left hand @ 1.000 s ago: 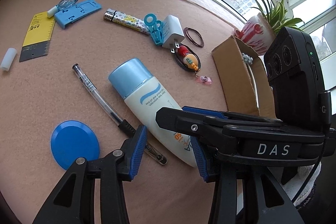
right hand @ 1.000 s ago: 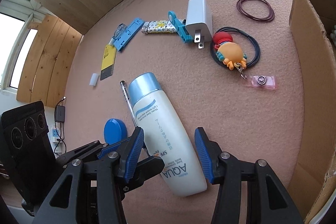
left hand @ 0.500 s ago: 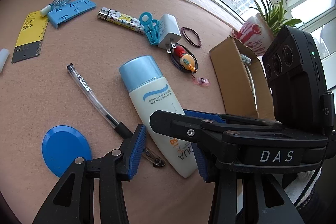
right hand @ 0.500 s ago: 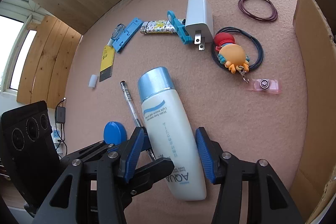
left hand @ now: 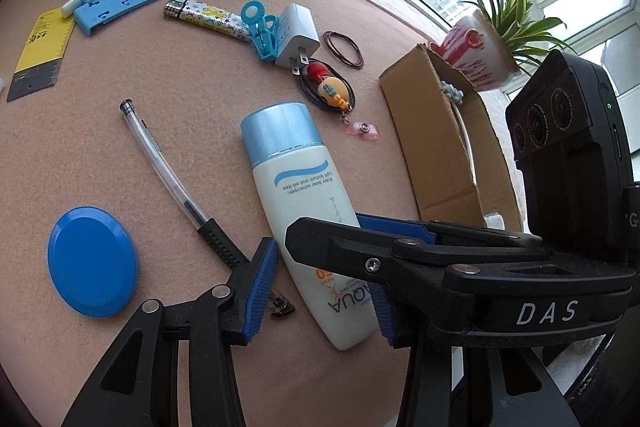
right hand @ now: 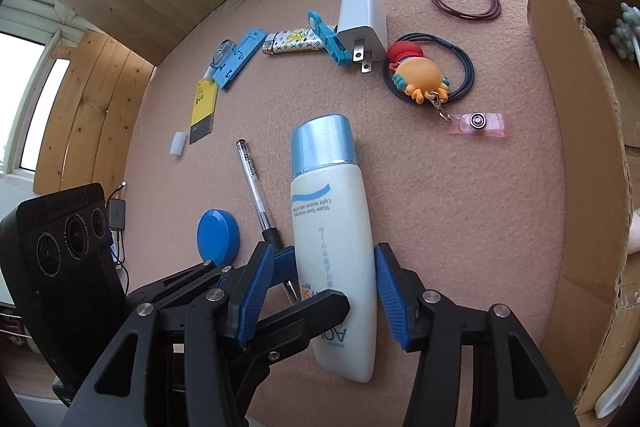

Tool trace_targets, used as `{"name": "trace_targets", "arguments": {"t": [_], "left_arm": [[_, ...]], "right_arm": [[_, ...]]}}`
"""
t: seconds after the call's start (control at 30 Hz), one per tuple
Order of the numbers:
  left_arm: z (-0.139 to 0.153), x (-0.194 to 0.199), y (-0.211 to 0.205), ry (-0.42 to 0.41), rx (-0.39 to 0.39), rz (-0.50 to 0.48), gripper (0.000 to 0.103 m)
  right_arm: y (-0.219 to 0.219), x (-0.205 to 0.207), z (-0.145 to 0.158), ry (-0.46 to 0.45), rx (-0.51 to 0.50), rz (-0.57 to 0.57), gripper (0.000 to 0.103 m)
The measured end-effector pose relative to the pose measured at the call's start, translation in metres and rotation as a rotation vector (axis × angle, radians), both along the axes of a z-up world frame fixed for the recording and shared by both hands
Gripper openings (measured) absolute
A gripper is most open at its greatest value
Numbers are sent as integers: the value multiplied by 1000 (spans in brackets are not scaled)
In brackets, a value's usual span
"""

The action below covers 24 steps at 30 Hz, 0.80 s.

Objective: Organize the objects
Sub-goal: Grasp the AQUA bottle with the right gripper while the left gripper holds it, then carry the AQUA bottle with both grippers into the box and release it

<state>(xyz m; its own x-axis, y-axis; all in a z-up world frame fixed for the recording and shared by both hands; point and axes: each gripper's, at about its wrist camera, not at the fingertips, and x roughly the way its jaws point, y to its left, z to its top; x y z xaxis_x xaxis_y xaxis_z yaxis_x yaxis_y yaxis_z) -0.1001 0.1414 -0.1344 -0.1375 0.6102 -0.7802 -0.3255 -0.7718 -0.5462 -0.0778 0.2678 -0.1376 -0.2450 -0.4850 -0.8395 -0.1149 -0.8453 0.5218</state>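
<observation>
Since a second ago, the sunscreen bottle [right hand: 330, 227] has swung from a diagonal lie to point nearly straight away from the right gripper [right hand: 320, 291], whose blue pads now flank its lower body. Both of that gripper's fingers stand spread, the right pad just beside the bottle's side, the left one set off from it. The left gripper [left hand: 320, 287] also straddles the bottle's base, its fingers parted and not squeezing; its right finger is partly hidden by the other tool crossing in front.

The bottle lies flat on the pink felt mat [right hand: 460, 207], white with a pale blue cap [right hand: 323, 143] and a blue wave, printed "AQUA" near its bottom end. A clear pen [right hand: 258, 195] lies just beside it on the left, its tip under the crossed fingers, and a blue round lid [right hand: 218, 237] sits further left. To the right, bare mat runs to the open cardboard box [right hand: 560, 107], whose flap edge borders the mat.
</observation>
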Motion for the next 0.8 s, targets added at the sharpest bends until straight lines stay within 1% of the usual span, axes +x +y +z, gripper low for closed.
{"name": "trace_targets", "arguments": {"t": [0.23,0.33,0.43,0.57,0.73,0.8], "left_arm": [[5,9,1,10,15,-15,50],[2,12,2,2,12,-21,50],[-6,16,5,-12,8,-27,49],[-5,18,8,8,-2,-33,50],[1,21,10,11,13,-24,50],[8,23,11,27,14,-26,50]], "right_arm": [[4,13,5,9,-15,-27,49],[5,16,8,14,-13,-30,49],[6,18,3,-2,-3,-31,47],[9,22,-4,-15,-11,-38,44],[9,25,0,-4,6,-44,43],[10,28,6,10,13,-45,43]]}}
